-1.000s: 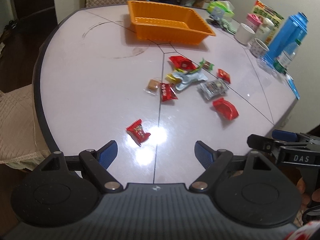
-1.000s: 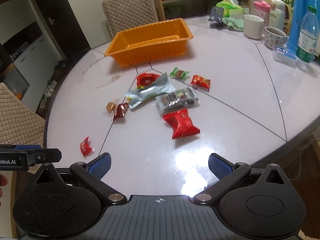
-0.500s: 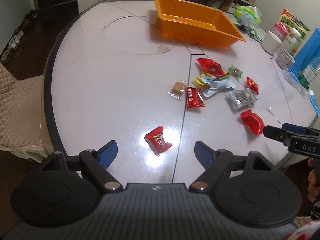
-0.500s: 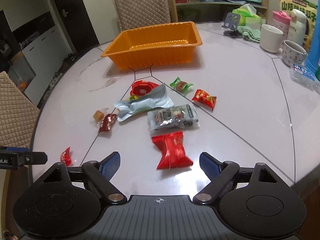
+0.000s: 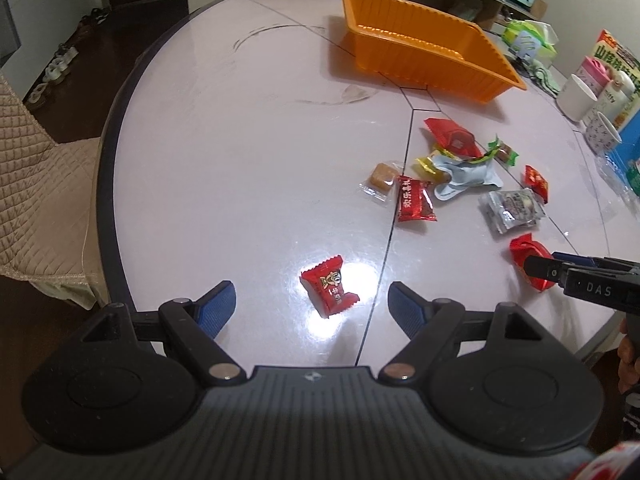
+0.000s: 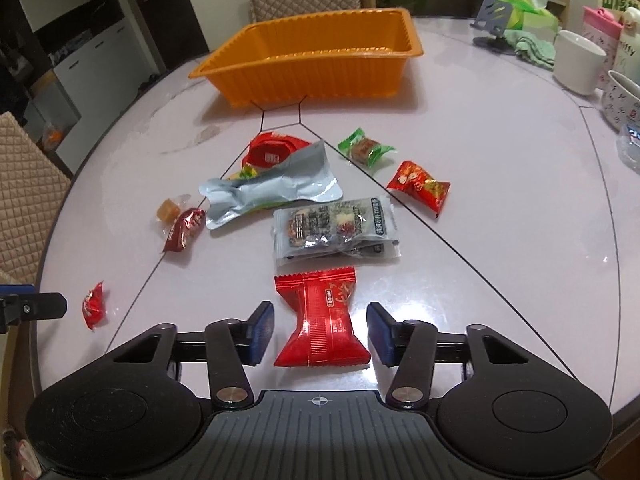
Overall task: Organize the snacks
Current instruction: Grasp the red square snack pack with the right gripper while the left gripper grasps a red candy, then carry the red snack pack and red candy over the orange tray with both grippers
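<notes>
An orange tray (image 6: 320, 68) stands at the back of the white table (image 6: 500, 200), with snacks scattered in front of it. My right gripper (image 6: 320, 332) is low over the table, its jaws closing around a red packet (image 6: 322, 320). The blue pads are just off the packet's wide end, and a gap shows at its waist. That same gripper (image 5: 538, 268) appears over the red packet (image 5: 524, 250) in the left wrist view. My left gripper (image 5: 311, 306) is open, with a small red candy (image 5: 330, 298) lying on the table between its fingers.
A silver pouch (image 6: 272, 192), a clear grey packet (image 6: 334, 232), a green candy (image 6: 364, 148), a red-gold candy (image 6: 418, 186) and a dark red candy (image 6: 184, 230) lie mid-table. Mugs (image 6: 578, 62) stand at the back right. Quilted chairs (image 5: 36, 184) flank the table's near left edge.
My right gripper has come forward and down over the red packet and its jaws have narrowed around it. My left gripper has dropped until the small red candy sits between its open fingers.
</notes>
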